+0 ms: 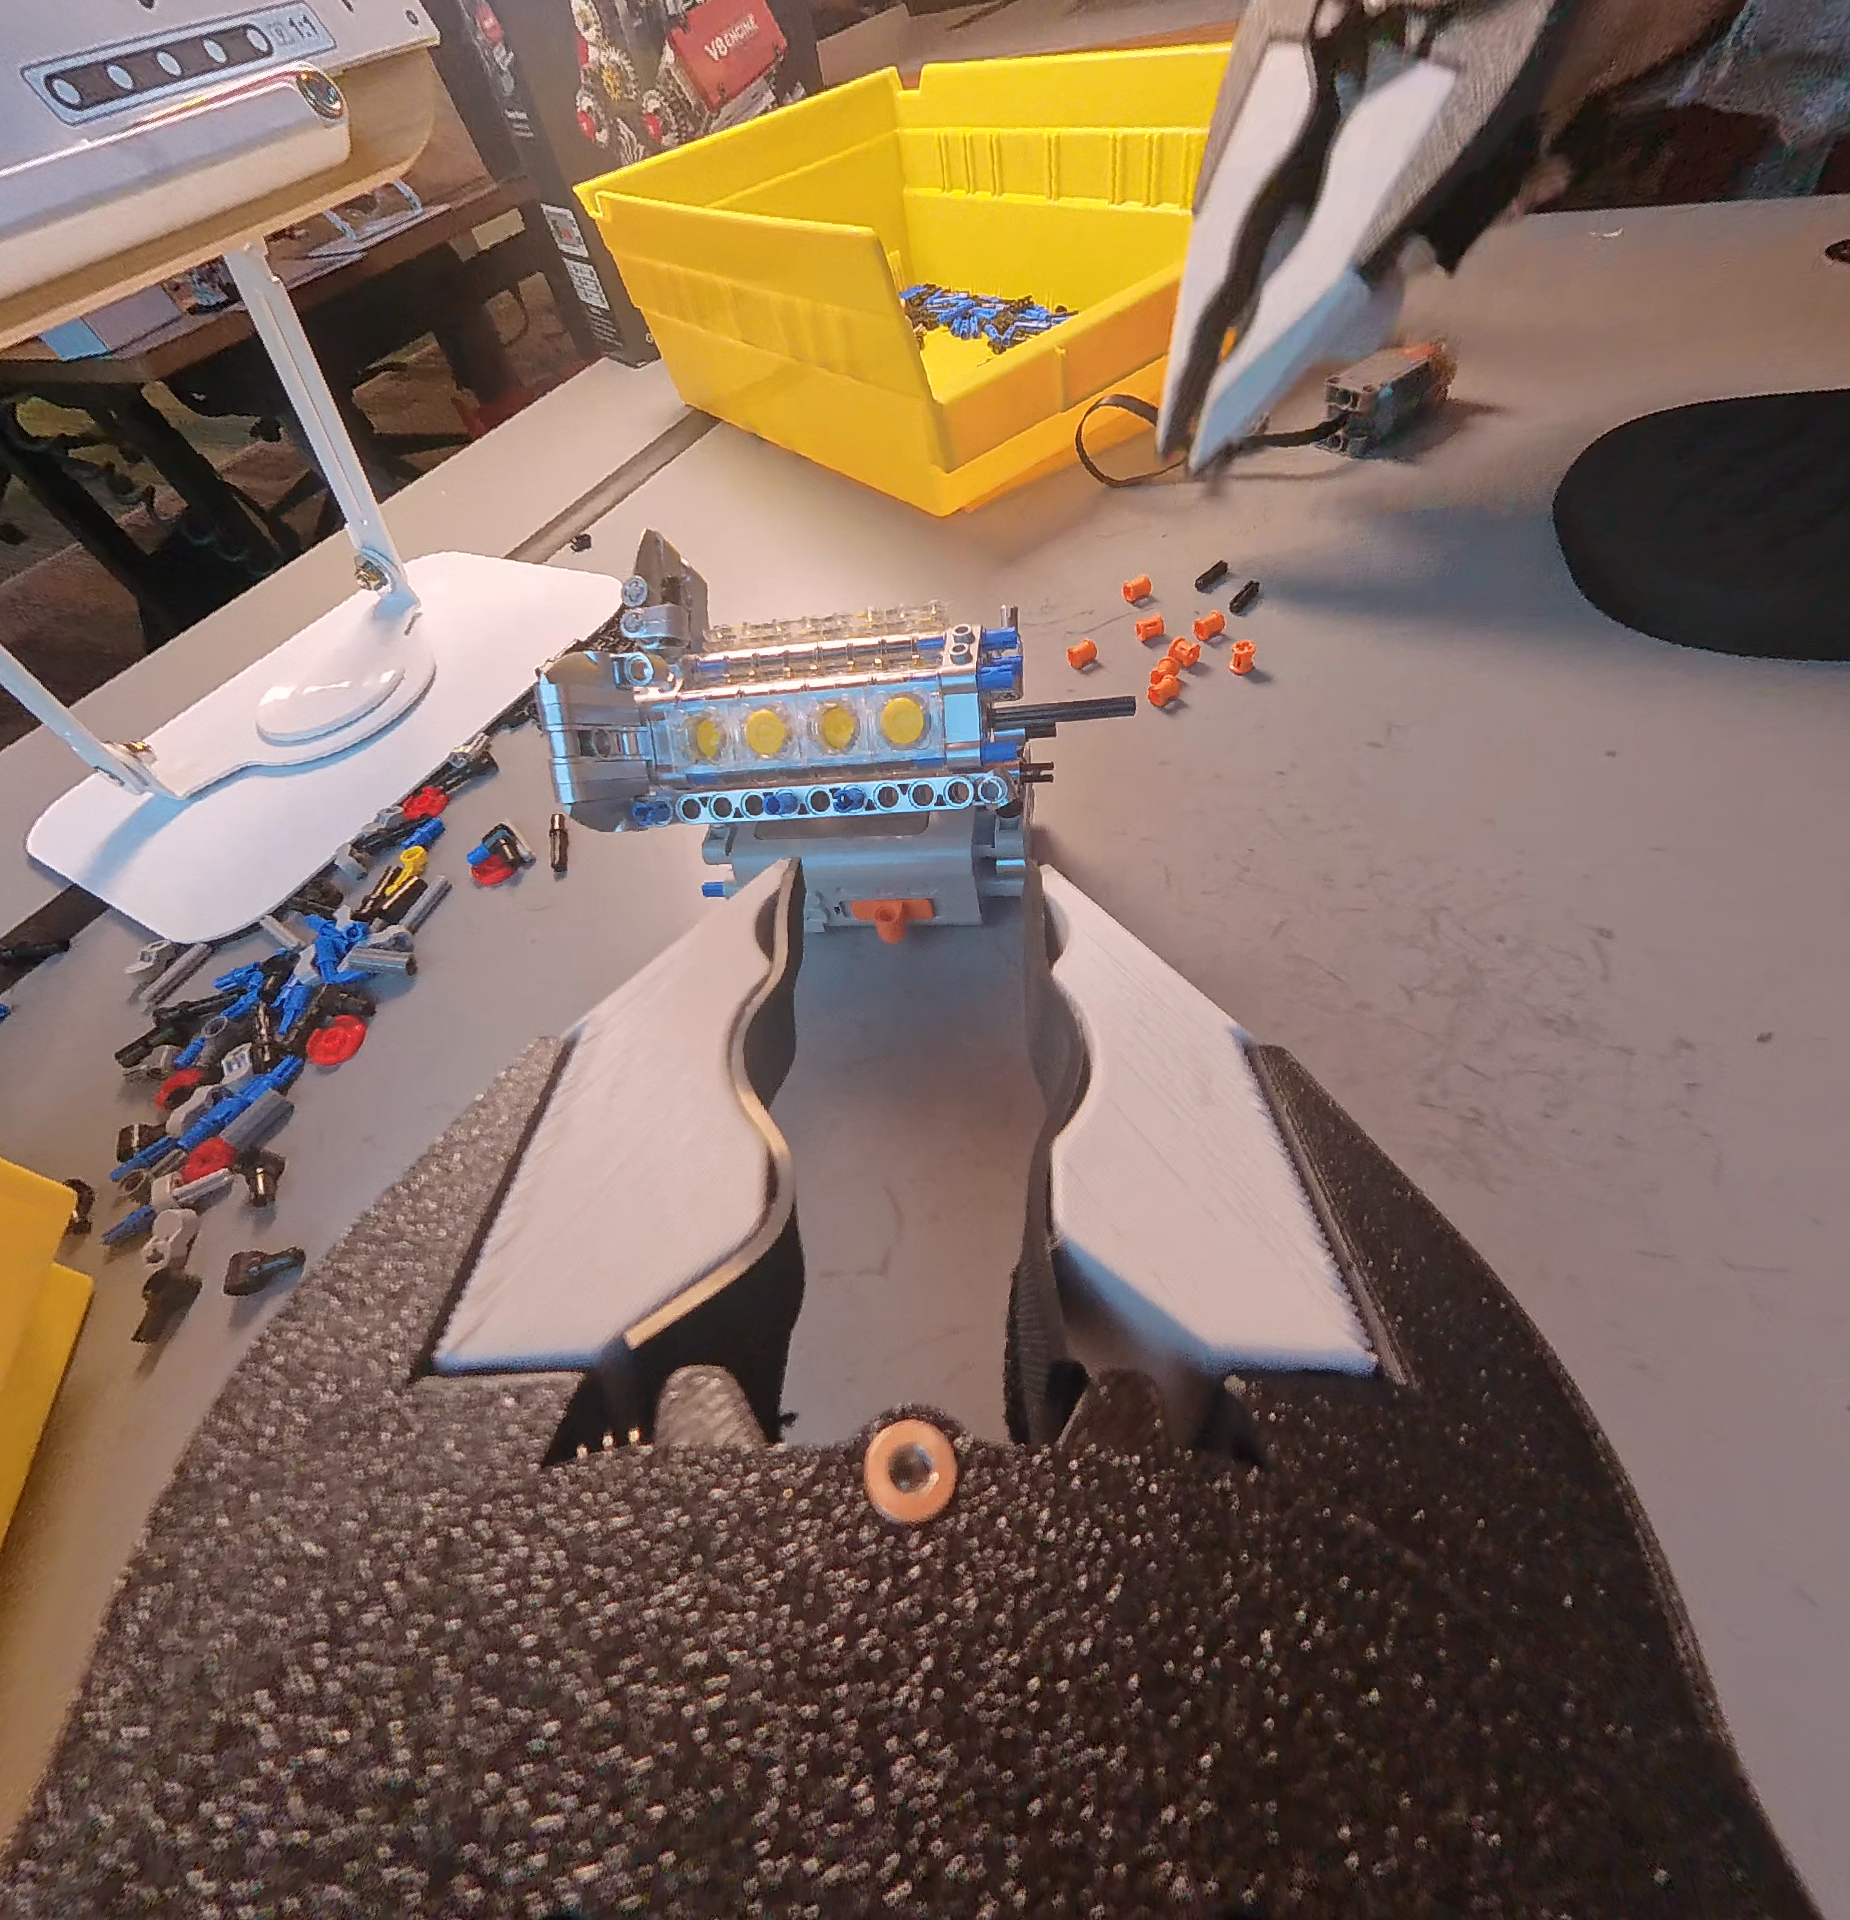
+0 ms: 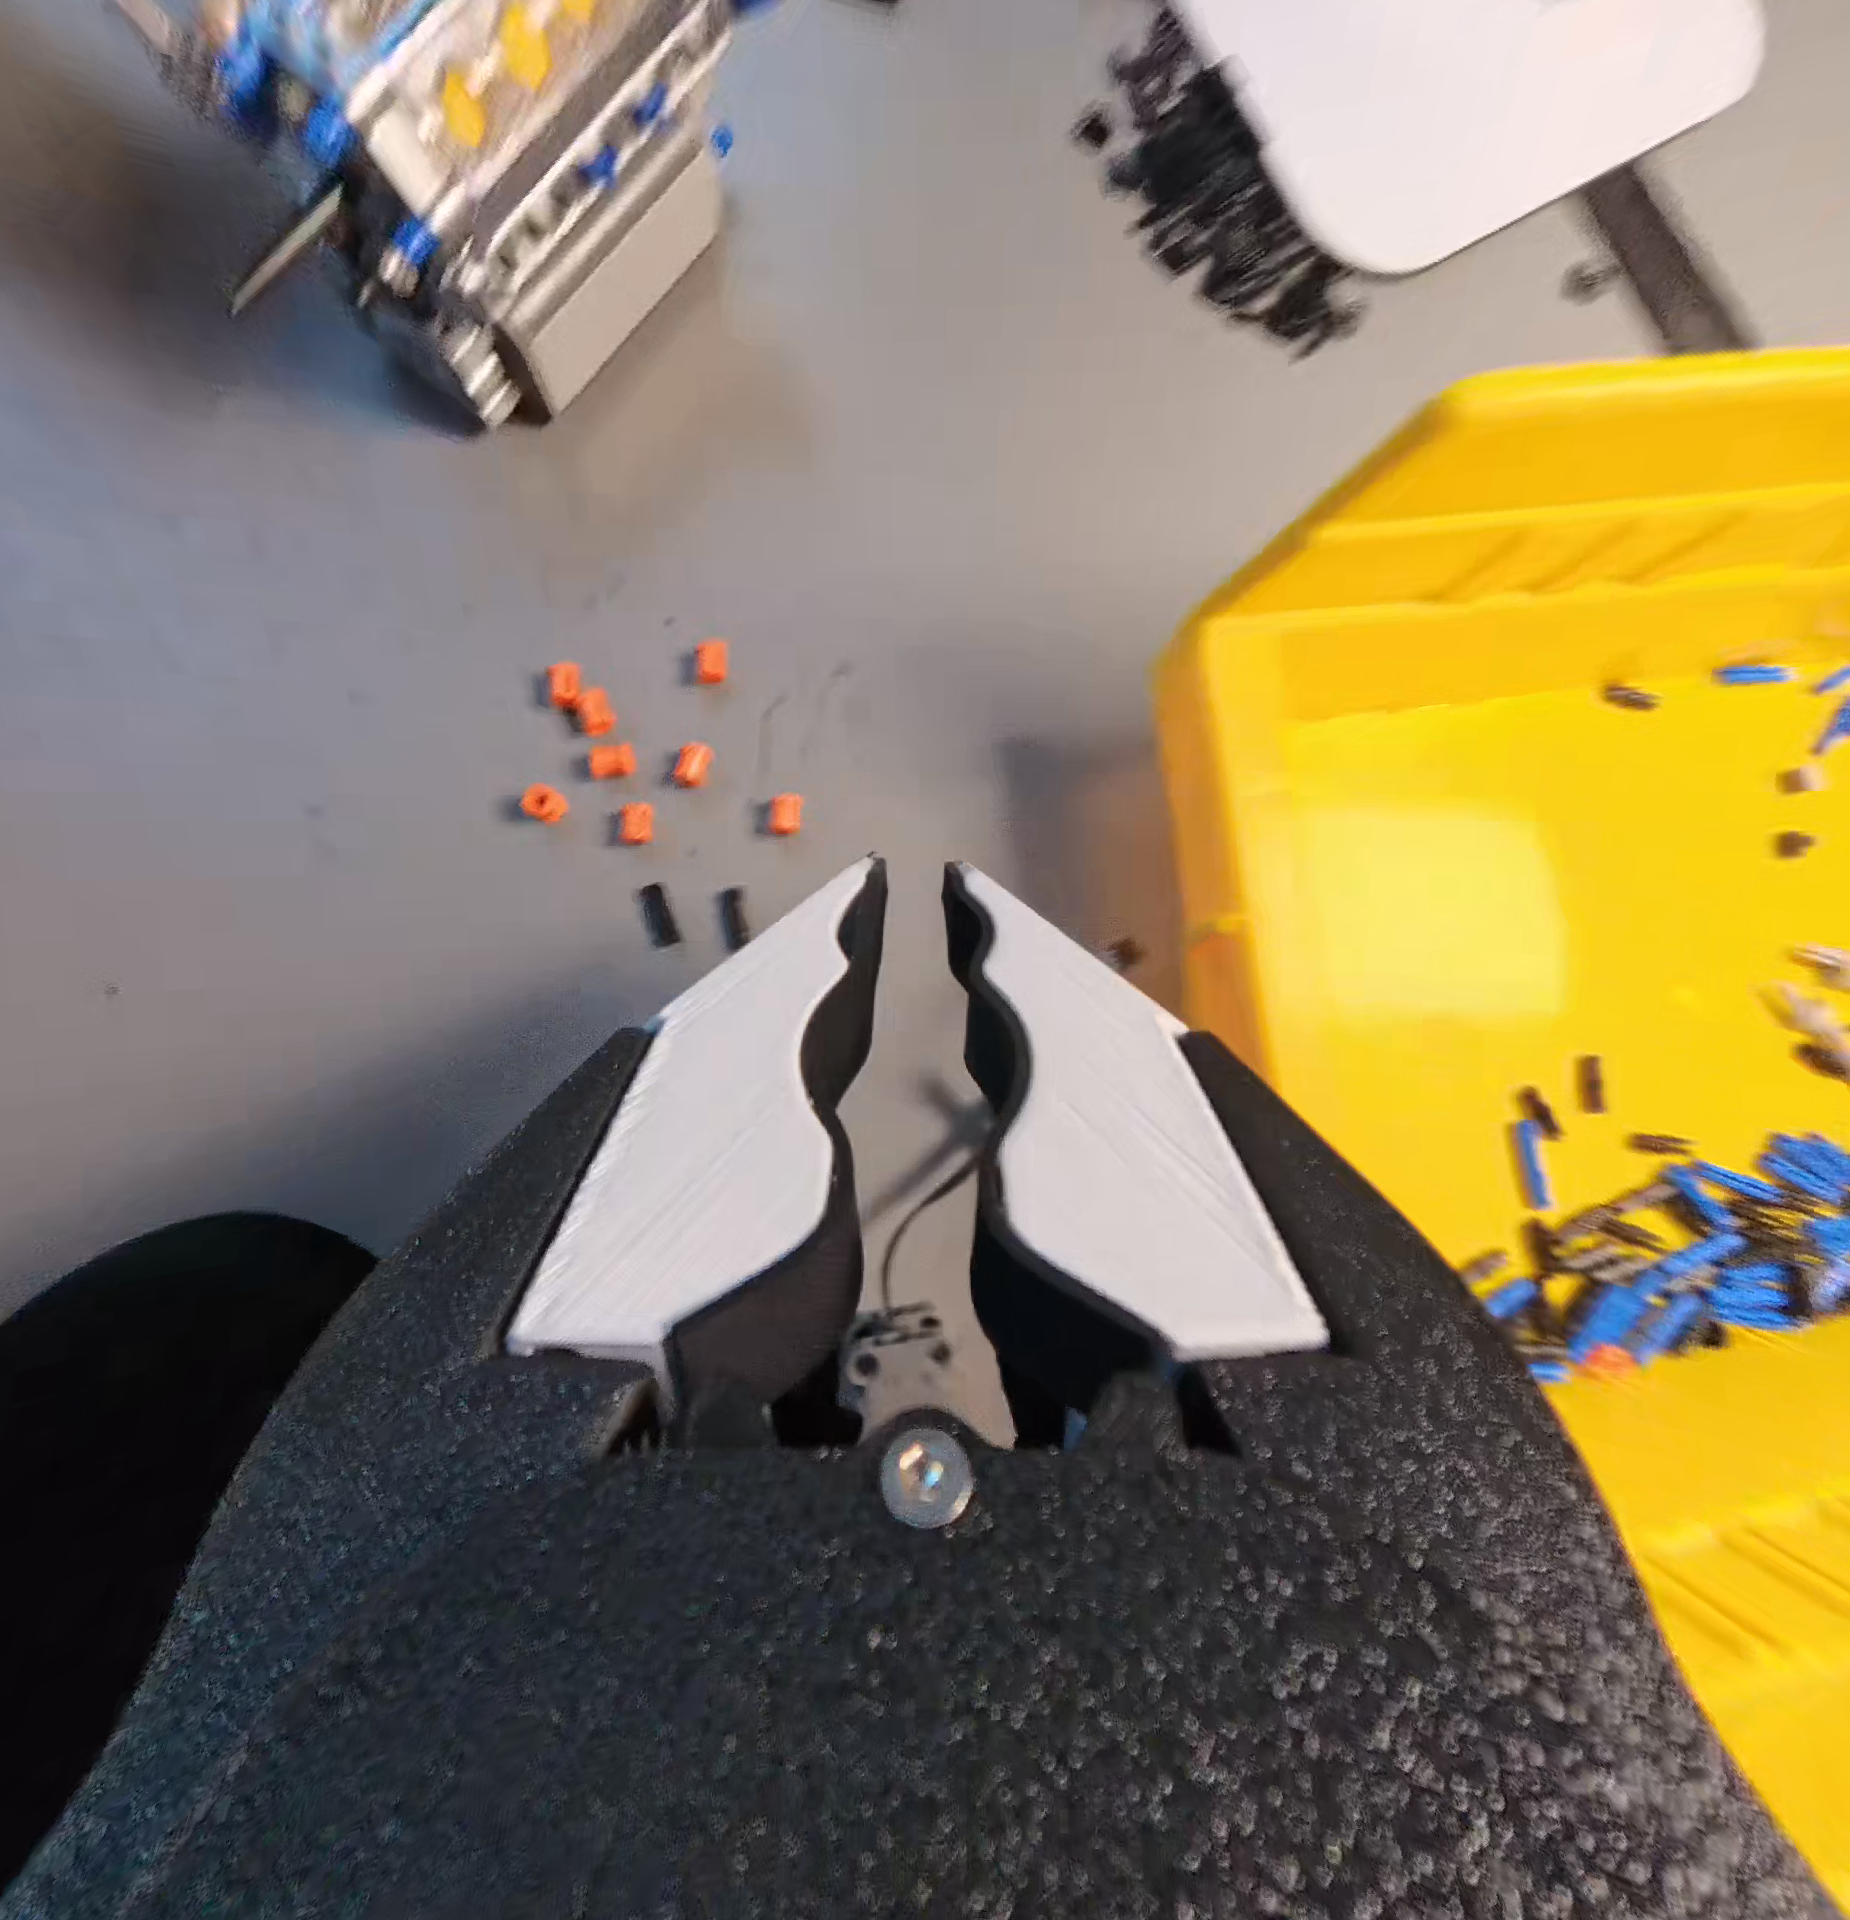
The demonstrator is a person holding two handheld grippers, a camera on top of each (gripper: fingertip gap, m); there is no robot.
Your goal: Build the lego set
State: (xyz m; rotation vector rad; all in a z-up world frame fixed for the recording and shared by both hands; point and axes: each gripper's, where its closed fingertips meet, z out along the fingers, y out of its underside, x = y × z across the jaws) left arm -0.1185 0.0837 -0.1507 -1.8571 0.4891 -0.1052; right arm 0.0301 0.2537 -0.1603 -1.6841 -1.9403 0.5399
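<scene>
Left gripper grips the grey base of a brick-built engine model on the grey table. Right gripper, narrowly parted and empty, hovers near scattered small orange bushings, beside a yellow plastic bin.

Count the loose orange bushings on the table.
8 bushings, one cluster on the table between the model and the right tool: one farthest out, one nearest the tool. None looks hidden.
</scene>
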